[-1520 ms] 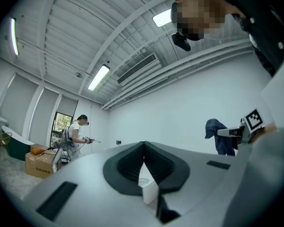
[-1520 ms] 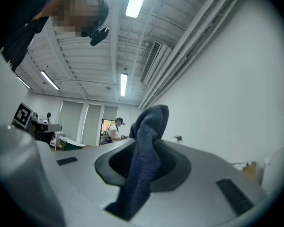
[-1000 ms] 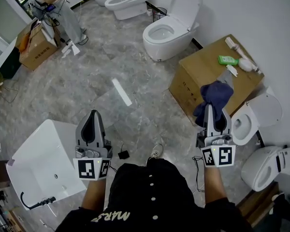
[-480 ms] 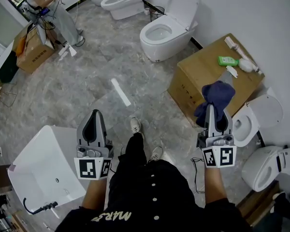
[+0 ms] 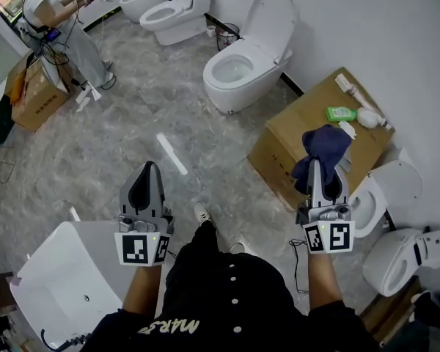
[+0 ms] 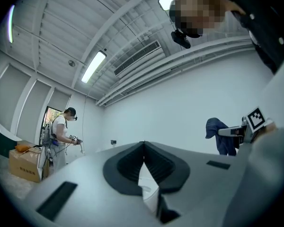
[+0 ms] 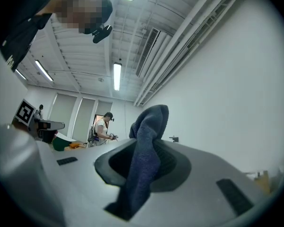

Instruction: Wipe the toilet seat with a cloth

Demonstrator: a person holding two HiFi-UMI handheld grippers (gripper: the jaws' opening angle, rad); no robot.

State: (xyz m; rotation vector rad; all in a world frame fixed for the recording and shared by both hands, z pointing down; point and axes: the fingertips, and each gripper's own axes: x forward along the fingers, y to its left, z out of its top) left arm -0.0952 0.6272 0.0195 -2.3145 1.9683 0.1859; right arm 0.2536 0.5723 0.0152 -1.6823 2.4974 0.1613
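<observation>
1. Cloth (image 5: 324, 147), dark blue and bunched, is sitting clenched between the jaws of the right gripper (image 5: 326, 173), with its loose end draping down over them.
2. Left gripper (image 5: 147, 176) is hovering beside it with its jaws pressed together on nothing.
3. Both grippers are hanging above the grey floor (image 5: 132, 138), touching no toilet.
4. A white toilet (image 5: 221, 85) is standing ahead with its lid raised, and a cardboard box (image 5: 308, 116) is lying between it and the cloth.
</observation>
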